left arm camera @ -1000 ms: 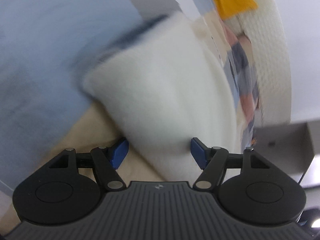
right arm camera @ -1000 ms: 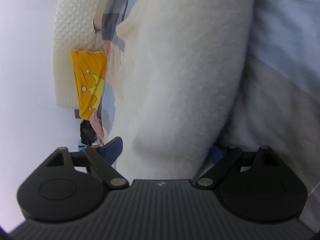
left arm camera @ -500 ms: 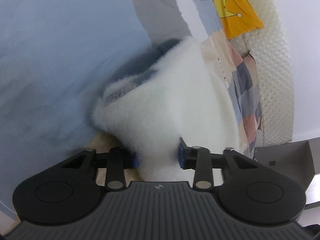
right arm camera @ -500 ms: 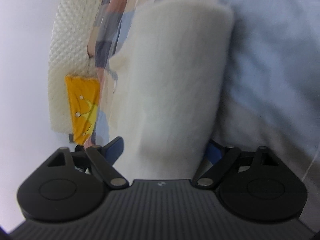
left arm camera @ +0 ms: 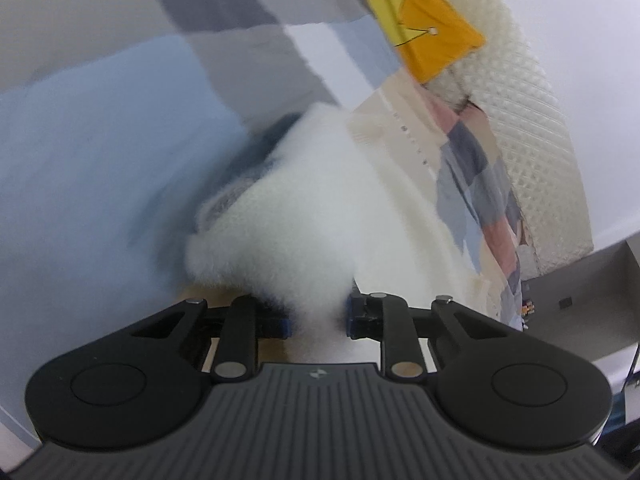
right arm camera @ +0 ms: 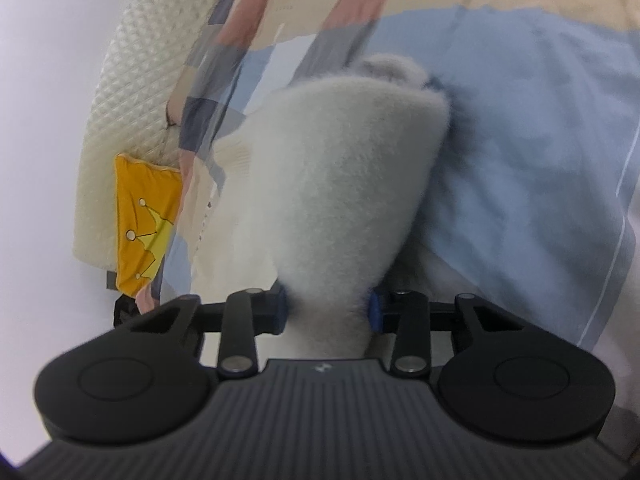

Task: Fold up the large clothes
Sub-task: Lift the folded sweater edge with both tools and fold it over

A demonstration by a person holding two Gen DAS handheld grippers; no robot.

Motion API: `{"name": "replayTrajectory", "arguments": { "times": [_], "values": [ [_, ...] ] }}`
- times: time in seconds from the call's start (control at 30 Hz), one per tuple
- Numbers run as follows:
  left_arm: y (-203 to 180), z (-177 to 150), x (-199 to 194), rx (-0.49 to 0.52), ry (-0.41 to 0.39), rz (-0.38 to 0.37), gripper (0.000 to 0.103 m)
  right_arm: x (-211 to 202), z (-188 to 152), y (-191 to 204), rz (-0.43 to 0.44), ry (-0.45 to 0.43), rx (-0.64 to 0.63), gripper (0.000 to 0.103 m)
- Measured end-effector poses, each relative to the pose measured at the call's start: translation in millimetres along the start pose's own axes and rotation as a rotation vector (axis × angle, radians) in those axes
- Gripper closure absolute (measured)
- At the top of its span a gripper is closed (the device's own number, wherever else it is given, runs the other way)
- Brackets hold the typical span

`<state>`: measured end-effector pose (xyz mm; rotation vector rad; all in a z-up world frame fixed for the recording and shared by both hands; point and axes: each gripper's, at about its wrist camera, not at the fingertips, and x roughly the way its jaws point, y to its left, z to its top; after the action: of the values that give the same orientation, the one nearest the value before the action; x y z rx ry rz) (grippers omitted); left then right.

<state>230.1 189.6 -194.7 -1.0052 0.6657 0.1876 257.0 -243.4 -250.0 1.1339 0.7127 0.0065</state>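
Closing hand-held gripper pinching fleece

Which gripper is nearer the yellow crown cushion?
Probably right: cushion close beside the right gripper, far ahead of the left gripper; both jaws closing on the white fleece.

Patchwork bedspread, cream quilted headboard, yellow crown cushion, plain white wall.

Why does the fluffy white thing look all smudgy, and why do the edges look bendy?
Left wrist view: the fluffy white garment and the blue patchwork bedding are smeared by motion blur, while the left gripper stays sharp. Right wrist view: the garment is clearer, only softly fuzzy. Both views: the fisheye lens curves the cream quilted headboard.
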Motion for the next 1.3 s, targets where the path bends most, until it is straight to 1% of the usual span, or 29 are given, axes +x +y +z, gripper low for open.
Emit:
{"name": "replayTrajectory", "arguments": {
  "times": [0.13, 0.3, 0.37, 0.57, 0.63, 0.83, 1.0, 1.17, 1.3],
  "values": [
    [-21.4, -1.2, -16.7, 0.057, -0.022, -0.010, 0.079, -10.4, 0.6, 7.9, 0.011, -0.028, -0.045, 0.067],
    [-42.6, -1.3, -46.9, 0.092, -0.038, -0.053, 0.079, -29.8, 6.8, 18.8, 0.026, -0.046, -0.087, 0.068],
    [-46.3, -3.0, -62.2, 0.099, -0.037, -0.075, 0.079, -39.1, 8.1, 25.6, 0.027, -0.051, -0.114, 0.068],
    [-53.8, -15.6, -111.0, 0.145, -0.046, -0.100, 0.079, -74.8, 4.4, 33.7, 0.048, -0.037, -0.130, 0.068],
    [-52.6, -23.0, -129.4, 0.164, -0.053, -0.103, 0.079, -87.1, 2.9, 37.6, 0.053, -0.035, -0.148, 0.068],
    [-42.7, -37.0, -173.3, 0.153, -0.062, -0.121, 0.079, -116.4, -5.6, 42.8, 0.075, -0.023, -0.183, 0.068],
    [-30.1, -52.0, -206.8, 0.144, -0.072, -0.141, 0.079, -141.4, -15.0, 37.9, 0.076, -0.004, -0.183, 0.067],
    [-16.6, -71.8, -224.3, 0.149, -0.079, -0.130, 0.078, -156.7, -26.1, 28.6, 0.050, -0.004, -0.190, 0.067],
    [-10.4, -70.8, -224.8, 0.111, -0.078, -0.137, 0.078, -159.3, -29.2, 33.0, 0.040, -0.008, -0.201, 0.067]
  ]
}}
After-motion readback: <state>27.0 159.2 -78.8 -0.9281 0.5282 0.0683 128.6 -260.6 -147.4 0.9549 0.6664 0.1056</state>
